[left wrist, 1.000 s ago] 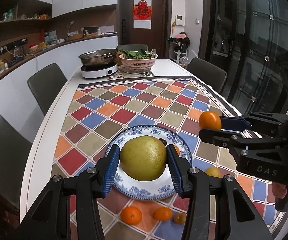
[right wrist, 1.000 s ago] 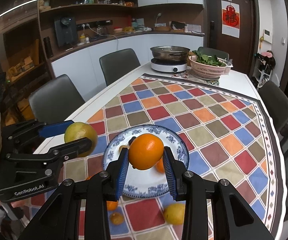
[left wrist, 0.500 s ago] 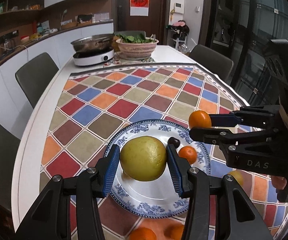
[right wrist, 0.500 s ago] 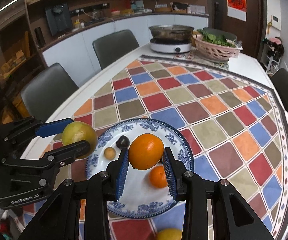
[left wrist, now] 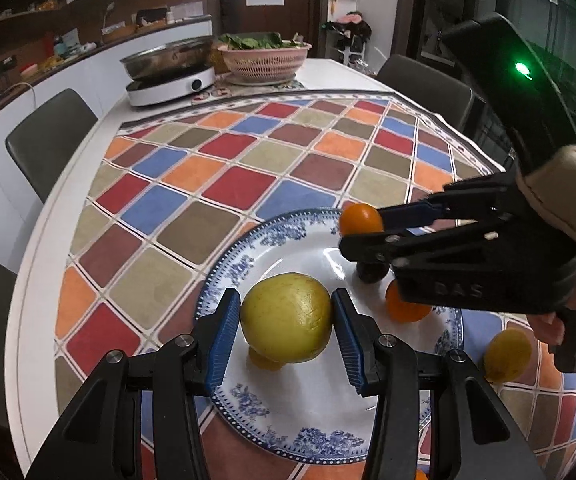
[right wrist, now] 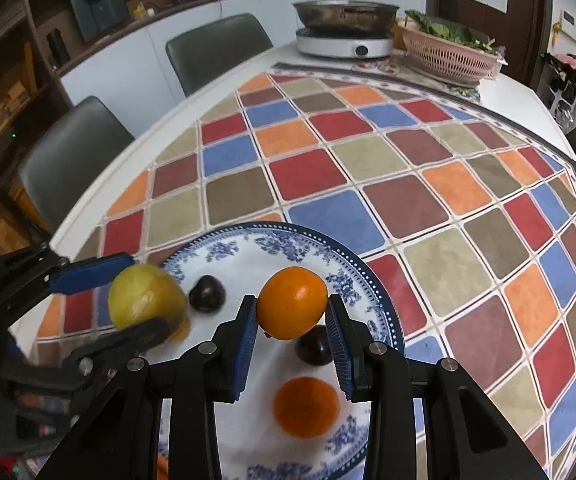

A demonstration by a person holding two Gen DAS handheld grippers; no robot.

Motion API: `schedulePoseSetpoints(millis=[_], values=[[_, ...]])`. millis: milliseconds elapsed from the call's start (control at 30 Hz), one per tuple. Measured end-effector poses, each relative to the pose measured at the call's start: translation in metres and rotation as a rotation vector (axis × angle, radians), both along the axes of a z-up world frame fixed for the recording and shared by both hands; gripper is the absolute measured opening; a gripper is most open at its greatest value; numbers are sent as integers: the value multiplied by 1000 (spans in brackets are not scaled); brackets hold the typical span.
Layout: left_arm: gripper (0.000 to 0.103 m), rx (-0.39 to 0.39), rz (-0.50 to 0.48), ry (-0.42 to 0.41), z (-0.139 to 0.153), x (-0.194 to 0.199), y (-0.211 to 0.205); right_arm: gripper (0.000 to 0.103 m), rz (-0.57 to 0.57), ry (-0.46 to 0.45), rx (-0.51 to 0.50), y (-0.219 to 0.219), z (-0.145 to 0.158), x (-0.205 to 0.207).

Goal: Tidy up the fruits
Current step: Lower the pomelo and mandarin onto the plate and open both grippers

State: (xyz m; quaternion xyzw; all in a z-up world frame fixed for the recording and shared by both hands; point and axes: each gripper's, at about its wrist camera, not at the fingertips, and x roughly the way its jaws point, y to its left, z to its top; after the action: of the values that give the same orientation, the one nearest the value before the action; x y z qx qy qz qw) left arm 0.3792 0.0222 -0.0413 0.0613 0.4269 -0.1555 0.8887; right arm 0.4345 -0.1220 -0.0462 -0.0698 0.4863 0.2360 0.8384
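We see a big fruit (left wrist: pixel 286 317) between our left fingers (left wrist: pixel 221 340), over the plate (left wrist: pixel 244 396), another fruit (left wrist: pixel 506 355) right of it.

Both grippers lowered and carried forward since a second ago: left gripper (left wrist: pixel 286 334) with pomelo (left wrist: pixel 286 317) now low over plate (left wrist: pixel 248 264); right gripper (right wrist: pixel 291 336) with orange (right wrist: pixel 292 302) now above plate's centre.

Checked tablecloth (left wrist: pixel 224 184) covers table; beyond its far edge: steel pan (left wrist: pixel 168 58) on cooker, pink basket (left wrist: pixel 264 62) of greens alongside.
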Motion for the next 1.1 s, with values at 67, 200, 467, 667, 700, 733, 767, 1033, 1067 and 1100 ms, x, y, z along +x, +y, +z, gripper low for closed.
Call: schedulePoseSetpoints(millis=[67, 200, 467, 667, 700, 733, 767, 1033, 1067, 1100], values=[[46, 3, -3, 15, -6, 3, -2, 36, -2, 11, -11, 1, -7, 6], [46, -6, -8, 26, -9, 7, -3, 36, -4, 30, -15, 3, -15, 13], [46, -13, 2, 13, -3, 9, -2, 36, -27, 42, 12, -3, -17, 15], [46, -18, 30, 9, 3, 3, 3, 36, -38, 20, 31, -9, -5, 7], [46, -18, 35, 7, 5, 1, 4, 36, -40, 15, 30, -10, -3, 5], [46, -19, 43, 2, 8, -2, 5, 36, -44, 9, 33, -12, 1, 2], [46, -23, 46, -2, 11, -3, 5, 36, -47, 2, 41, -14, 5, -1], [46, -28, 48, -65, 45, -33, 3, 36, -59, -82, 61, -22, 40, -34], [46, -27, 50, -73, 49, -37, 3, 36, -62, -93, 65, -23, 46, -39], [46, -29, 50, -84, 53, -42, 2, 36, -62, -100, 69, -24, 50, -43]])
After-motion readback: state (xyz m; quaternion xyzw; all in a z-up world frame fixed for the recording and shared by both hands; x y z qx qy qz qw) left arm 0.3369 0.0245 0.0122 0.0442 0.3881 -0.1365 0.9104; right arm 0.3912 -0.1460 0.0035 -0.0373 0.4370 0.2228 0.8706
